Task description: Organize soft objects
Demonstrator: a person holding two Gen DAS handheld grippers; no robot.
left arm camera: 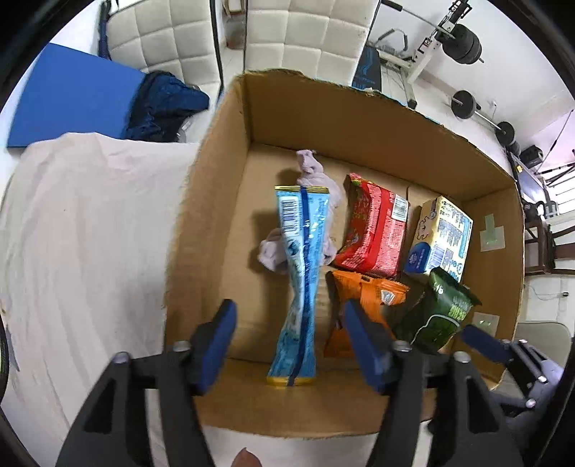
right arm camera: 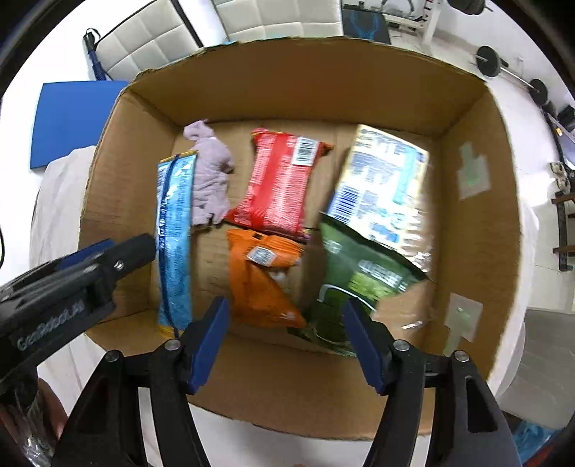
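Both grippers, left (left arm camera: 289,345) and right (right arm camera: 284,337), hovered with fingers spread and empty over the cardboard box (right arm camera: 478,222), where the blue packet (left arm camera: 300,273) stood among other snack bags; another item apparently came next.

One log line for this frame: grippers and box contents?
left gripper: open, above blue pack | right gripper: open, empty | box: cloth, red, orange, green packs, carton

Blue mat (left arm camera: 68,100) w/ dark cloth (left arm camera: 163,104), white padded wall (left arm camera: 302,32), barbell weights (left arm camera: 463,43) behind
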